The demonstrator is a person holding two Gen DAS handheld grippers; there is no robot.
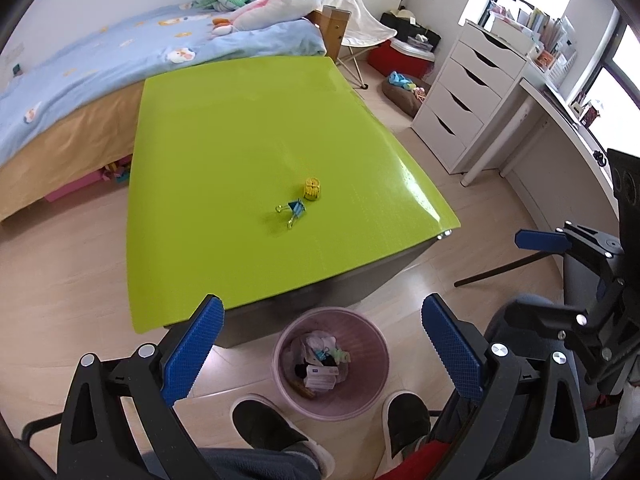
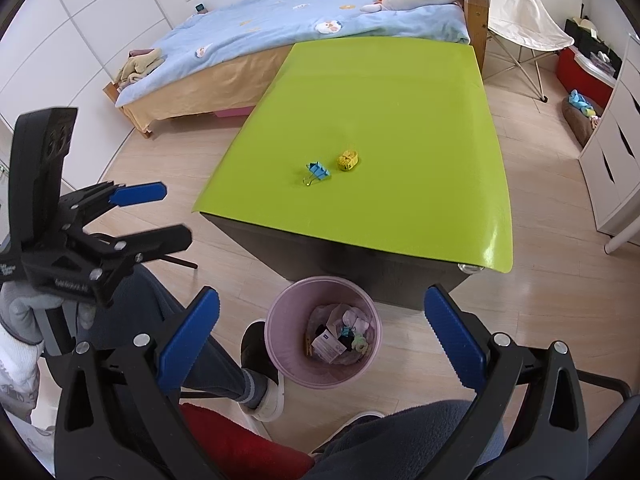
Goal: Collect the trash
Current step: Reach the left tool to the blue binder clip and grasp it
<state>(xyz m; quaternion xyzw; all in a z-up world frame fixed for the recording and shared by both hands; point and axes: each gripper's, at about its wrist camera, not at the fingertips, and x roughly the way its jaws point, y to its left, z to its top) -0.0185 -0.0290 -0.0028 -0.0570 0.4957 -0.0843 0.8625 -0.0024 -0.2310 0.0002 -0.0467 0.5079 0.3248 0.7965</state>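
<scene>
Trash still on the green table (image 1: 240,128) comes to two pieces: a blue binder clip (image 1: 295,209) and, just beside it, a small yellow item (image 1: 311,189). Both lie ahead of and above the left claw (image 1: 322,344), whose blue pads gape wide with nothing between them. The right claw (image 2: 322,336) is spread just as wide and empty. Below and between each claw's fingers stands the pink bin (image 2: 323,330) on the floor, against the table's near end, already holding paper scraps and wrappers.
</scene>
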